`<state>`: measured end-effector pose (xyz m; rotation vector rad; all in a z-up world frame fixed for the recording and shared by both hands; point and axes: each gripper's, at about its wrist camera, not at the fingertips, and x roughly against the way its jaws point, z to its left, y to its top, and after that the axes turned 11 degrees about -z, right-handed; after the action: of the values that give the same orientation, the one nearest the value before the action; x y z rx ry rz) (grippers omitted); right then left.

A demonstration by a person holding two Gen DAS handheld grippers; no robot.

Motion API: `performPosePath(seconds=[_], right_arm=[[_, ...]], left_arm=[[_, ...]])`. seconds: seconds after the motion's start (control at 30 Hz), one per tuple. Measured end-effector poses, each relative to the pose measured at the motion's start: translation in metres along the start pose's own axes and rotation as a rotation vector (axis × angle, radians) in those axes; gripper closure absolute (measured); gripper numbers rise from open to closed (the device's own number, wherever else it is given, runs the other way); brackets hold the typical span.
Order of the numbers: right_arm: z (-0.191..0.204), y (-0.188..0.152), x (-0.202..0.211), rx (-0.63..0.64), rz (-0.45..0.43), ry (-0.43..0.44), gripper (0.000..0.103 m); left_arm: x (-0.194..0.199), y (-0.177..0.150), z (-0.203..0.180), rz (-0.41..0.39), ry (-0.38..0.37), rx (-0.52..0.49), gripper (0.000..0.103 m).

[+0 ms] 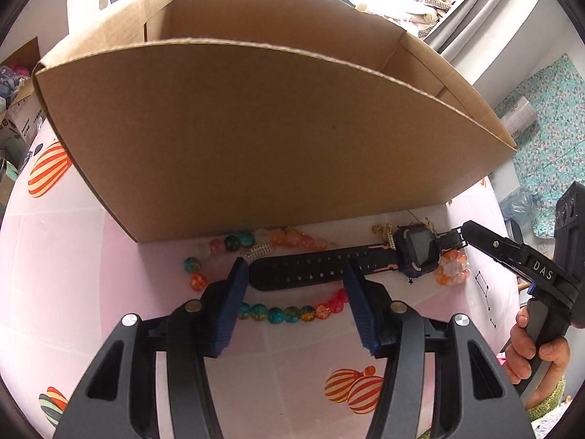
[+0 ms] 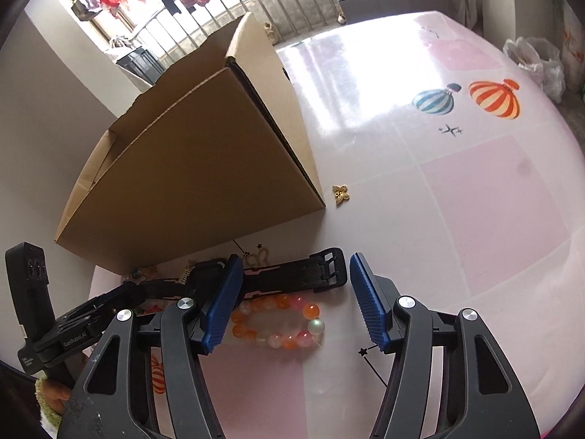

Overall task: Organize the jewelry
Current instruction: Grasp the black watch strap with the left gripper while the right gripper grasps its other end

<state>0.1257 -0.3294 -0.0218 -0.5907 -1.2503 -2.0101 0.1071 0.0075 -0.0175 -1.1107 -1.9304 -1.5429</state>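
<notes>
Left wrist: pink balloon-print table (image 1: pixel 73 256), cardboard box (image 1: pixel 256 128) (window behind); both jaws released.

Cardboard box (image 1: pixel 256 139) wall blocks its floor from both views; contents unseen. Long bead strand (image 1: pixel 292 312) passes behind the left gripper's (image 1: pixel 296 281) pads; part lost under the watch (image 1: pixel 420 252) strap. Gold trinket (image 1: pixel 384 230) by the watch too small to identify. Hand (image 1: pixel 530 351) cut off at frame edge. Window clutter overexposed, blurred.
</notes>
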Motion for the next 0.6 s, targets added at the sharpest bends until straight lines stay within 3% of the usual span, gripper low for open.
performPosePath(seconds=[0.17, 0.3, 0.4, 0.5, 0.6], right_arm=[[0.000, 0.000, 0.001, -0.022, 0.001, 0.013, 0.049], [-0.013, 0.001, 0.005, -0.091, -0.003, 0.035, 0.064], [-0.024, 0.003, 0.010, -0.183, -0.012, 0.145, 0.074], [-0.030, 0.003, 0.009, -0.272, -0.002, 0.260, 0.075], [-0.029, 0.002, 0.006, -0.262, 0.006, 0.226, 0.080]], left_arm=[[0.000, -0.001, -0.009, -0.003, 0.043, -0.071, 0.051], [-0.005, -0.002, -0.020, -0.006, 0.085, -0.131, 0.051], [-0.006, -0.002, -0.020, -0.009, 0.077, -0.122, 0.051], [-0.007, -0.002, -0.018, -0.012, 0.074, -0.121, 0.051], [-0.008, -0.002, -0.020, -0.017, 0.078, -0.126, 0.051]])
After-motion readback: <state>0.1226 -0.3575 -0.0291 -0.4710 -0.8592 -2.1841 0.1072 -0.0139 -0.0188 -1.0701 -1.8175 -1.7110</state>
